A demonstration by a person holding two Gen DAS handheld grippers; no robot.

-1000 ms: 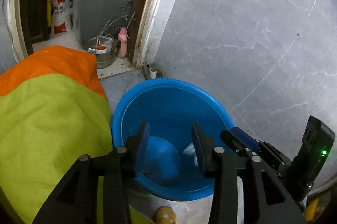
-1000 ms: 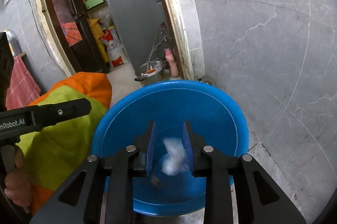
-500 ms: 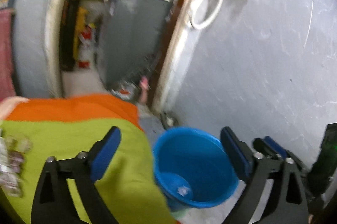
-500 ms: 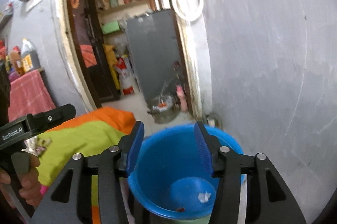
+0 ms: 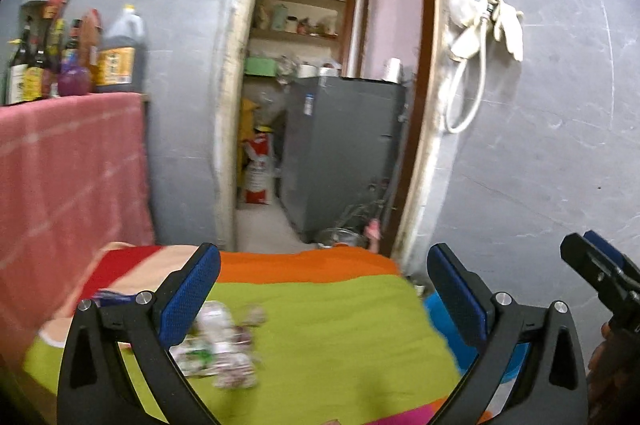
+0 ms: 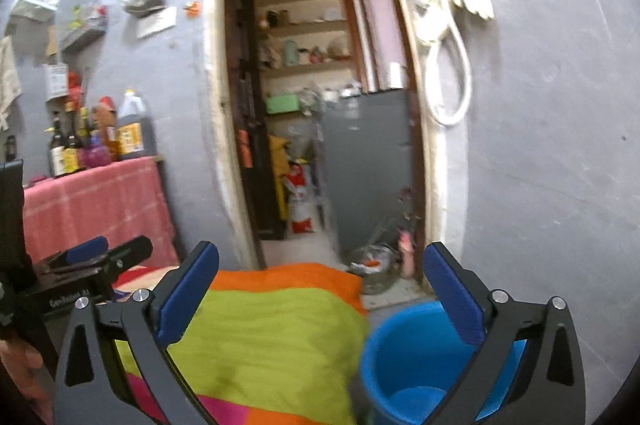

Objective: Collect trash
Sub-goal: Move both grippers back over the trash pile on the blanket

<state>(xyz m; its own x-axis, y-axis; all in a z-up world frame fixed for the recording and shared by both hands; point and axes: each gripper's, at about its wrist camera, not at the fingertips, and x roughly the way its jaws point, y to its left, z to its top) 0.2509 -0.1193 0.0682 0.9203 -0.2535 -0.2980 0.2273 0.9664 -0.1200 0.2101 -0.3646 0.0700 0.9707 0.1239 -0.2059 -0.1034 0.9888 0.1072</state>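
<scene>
A heap of crumpled wrappers (image 5: pixel 224 345), blurred, lies on the green band of a striped cloth (image 5: pixel 320 325), low between my left gripper's fingers. The left gripper (image 5: pixel 322 265) is open above the cloth and holds nothing. In the right wrist view the blue bucket (image 6: pixel 404 357) stands on the floor beside the cloth (image 6: pixel 272 337), under the right finger. The right gripper (image 6: pixel 320 261) hangs above the bucket's near side; its jaws are opening and nothing is between them. Only a sliver of the bucket (image 5: pixel 436 309) shows in the left wrist view.
A pink-covered counter (image 5: pixel 68 169) with bottles (image 5: pixel 116 53) stands at the left. Straight ahead is a doorway with a grey cabinet (image 5: pixel 340 153) and shelves. A metal pot (image 6: pixel 372 265) sits on the floor by the door frame. A white hose (image 6: pixel 444 77) hangs on the grey wall.
Both grippers lifted out of the bucket, tilted up toward the doorway and opened wide. The white scrap left the right jaws and lay in the bucket. The left view swung onto the cloth.
</scene>
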